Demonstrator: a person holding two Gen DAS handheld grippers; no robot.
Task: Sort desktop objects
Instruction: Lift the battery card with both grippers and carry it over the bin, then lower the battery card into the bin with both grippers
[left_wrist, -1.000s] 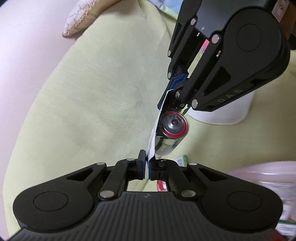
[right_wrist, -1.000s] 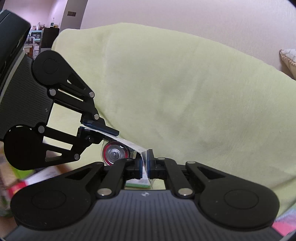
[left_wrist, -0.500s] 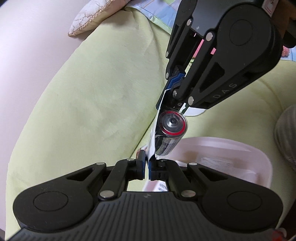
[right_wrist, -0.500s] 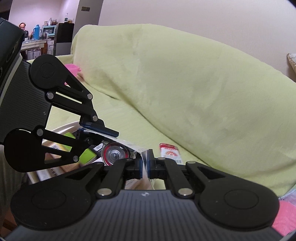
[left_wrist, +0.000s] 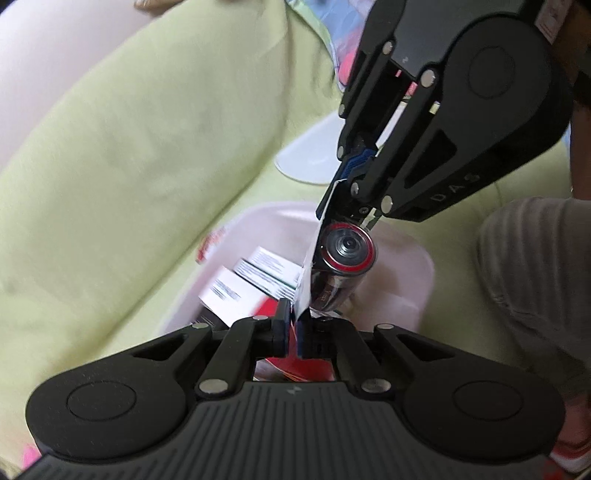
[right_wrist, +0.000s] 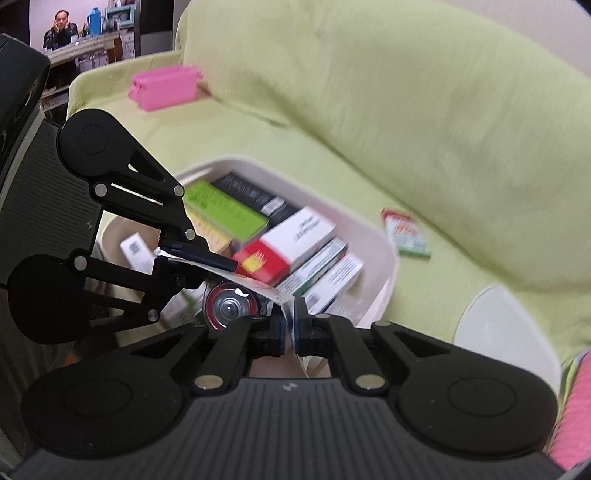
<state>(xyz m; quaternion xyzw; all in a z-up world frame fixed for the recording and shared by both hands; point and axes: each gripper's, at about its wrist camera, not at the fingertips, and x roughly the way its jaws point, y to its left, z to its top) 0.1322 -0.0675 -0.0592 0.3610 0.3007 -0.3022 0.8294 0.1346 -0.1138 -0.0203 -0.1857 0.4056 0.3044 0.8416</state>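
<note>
A battery pack, one large red-ringed battery on a thin white card, hangs in the air between both grippers. My left gripper is shut on the card's lower edge. My right gripper is shut on its upper edge. In the right wrist view the right gripper pinches the card, with the battery just left of it and the left gripper clamped on the far edge. Directly below sits a pale bin holding several small boxes.
The bin rests on a light-green covered sofa. A red and green packet lies right of it, beside a white round lid. A pink box sits further back. A person's trouser leg is close on the right.
Both grippers have carried the battery pack together from over the bare sofa cover to above the bin of boxes. Their hold on the card is unchanged.
</note>
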